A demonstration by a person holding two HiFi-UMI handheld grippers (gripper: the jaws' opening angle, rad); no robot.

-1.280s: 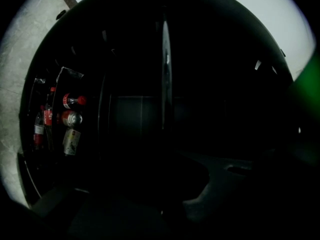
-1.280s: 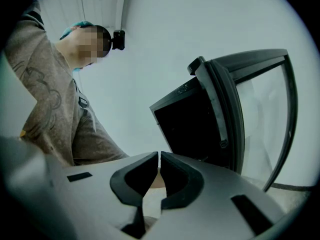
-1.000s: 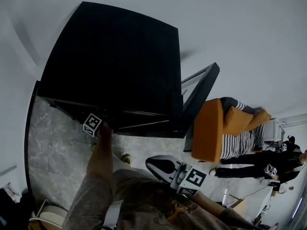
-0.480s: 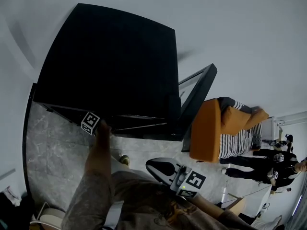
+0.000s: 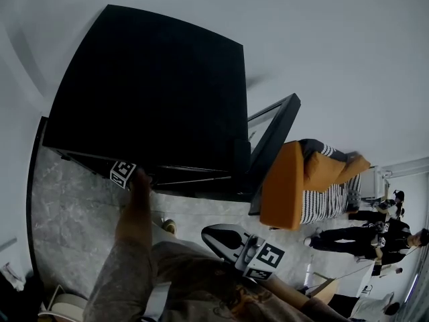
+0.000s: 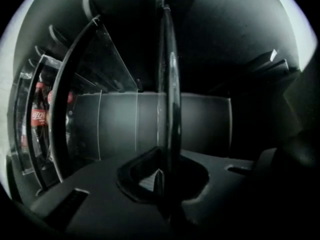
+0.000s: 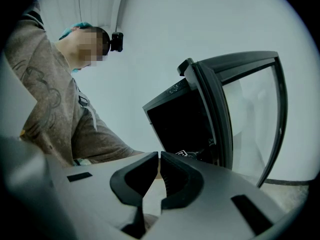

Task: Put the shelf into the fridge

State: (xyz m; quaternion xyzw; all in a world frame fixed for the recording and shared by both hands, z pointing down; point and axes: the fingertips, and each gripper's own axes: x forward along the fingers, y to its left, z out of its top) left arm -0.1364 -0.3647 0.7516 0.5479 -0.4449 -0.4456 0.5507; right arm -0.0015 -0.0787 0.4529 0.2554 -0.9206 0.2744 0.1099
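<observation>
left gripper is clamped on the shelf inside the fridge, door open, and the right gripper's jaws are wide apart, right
Not quite. The right gripper has its jaws together with nothing between them, as the right gripper view shows. The rest holds: the left gripper is clamped on the shelf inside the fridge, with the door open.

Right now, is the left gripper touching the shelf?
Touching. The left gripper view shows the shelf edge-on, running down into the left gripper, whose fingers close on its edge with no gap.
</observation>
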